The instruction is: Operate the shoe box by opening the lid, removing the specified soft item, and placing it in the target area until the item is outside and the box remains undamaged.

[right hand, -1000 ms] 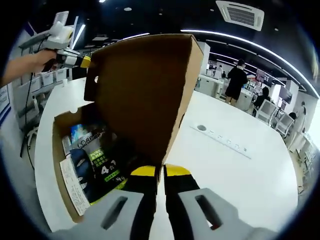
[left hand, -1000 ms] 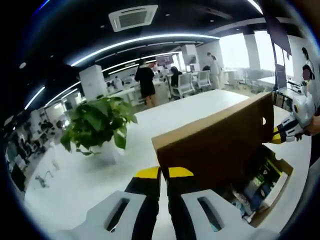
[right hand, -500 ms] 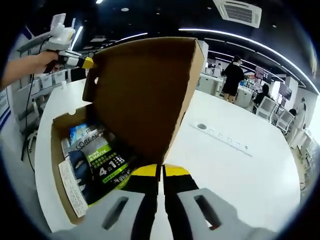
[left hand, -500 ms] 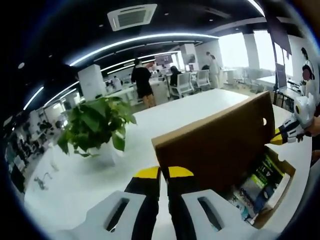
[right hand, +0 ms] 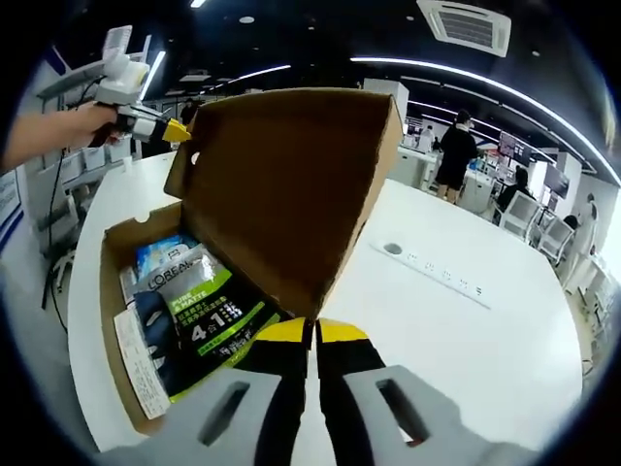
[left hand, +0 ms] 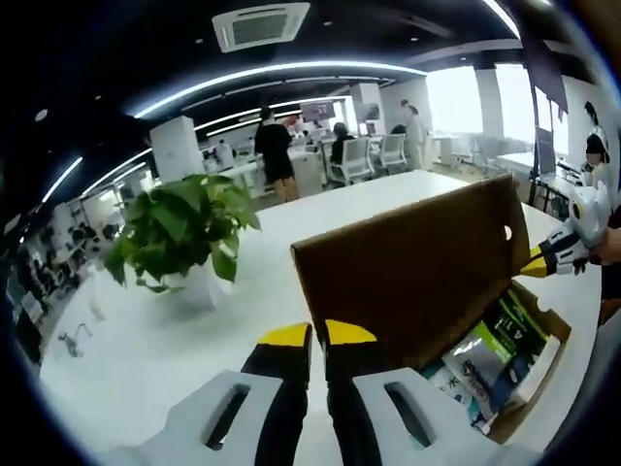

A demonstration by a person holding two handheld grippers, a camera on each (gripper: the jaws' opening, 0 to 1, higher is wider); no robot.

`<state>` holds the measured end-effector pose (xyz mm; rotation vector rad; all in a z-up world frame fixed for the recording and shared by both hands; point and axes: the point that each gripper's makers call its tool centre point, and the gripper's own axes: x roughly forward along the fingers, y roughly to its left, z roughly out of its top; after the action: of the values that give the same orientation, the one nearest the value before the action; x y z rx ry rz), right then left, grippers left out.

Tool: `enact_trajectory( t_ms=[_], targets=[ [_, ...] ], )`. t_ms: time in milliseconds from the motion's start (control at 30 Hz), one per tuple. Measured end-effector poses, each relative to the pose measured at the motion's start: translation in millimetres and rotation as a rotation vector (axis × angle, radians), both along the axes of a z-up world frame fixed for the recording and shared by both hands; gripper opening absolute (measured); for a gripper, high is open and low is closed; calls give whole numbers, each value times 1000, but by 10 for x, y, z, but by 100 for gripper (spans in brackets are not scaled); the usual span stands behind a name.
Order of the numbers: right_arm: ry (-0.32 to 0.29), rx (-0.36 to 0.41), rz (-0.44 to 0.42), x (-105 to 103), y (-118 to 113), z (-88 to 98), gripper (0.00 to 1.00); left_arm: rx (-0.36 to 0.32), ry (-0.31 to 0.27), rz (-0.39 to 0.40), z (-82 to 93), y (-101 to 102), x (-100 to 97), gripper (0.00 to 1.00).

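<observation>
The right gripper (right hand: 312,332) has its yellow tips pressed together on the near corner edge of the raised lid (right hand: 291,184), and the left gripper (left hand: 311,335) pinches the lid's opposite end likewise; judged from this, the step in hand is swinging the lid fully back, best done with both ends rising evenly so the cardboard hinge does not twist or tear; inside the shoe box (right hand: 112,291), just below the lid, lies the soft pouch (right hand: 199,316), flat, its long axis running along the box's length, printed face up; beyond the box stretches the white table (right hand: 466,330).
</observation>
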<state>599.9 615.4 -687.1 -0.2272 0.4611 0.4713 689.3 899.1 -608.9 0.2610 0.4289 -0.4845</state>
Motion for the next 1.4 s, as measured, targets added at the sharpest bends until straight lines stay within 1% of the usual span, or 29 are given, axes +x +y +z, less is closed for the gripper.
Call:
enact_trajectory(
  t_ms=[100,167,300,367,600,867,1233,1400],
  targets=[
    [-2,3,0,15,0,7,1,-2,28,9,-136,24,-35,2],
    [-4,1,1,23,-1,9,0,-5,60,14,-249,37,-74,1],
    [-3,-3,5,36,2,10,0,6,102,19,-432,69,-142,1],
    [0,-2,5,39,-1,8,0,8,117,22,-493,82,-174,1],
    [4,-10,12,54,-2,8,1,5,152,29,-624,79,-250,0],
    [12,-11,14,77,-10,5,1,-14,159,38,-656,48,-249,0],
    [15,-8,13,136,-32,0,2,7,155,33,-647,21,-199,0],
    [20,-2,16,152,-42,-7,2,-1,156,41,-647,17,-196,0]
  ],
)
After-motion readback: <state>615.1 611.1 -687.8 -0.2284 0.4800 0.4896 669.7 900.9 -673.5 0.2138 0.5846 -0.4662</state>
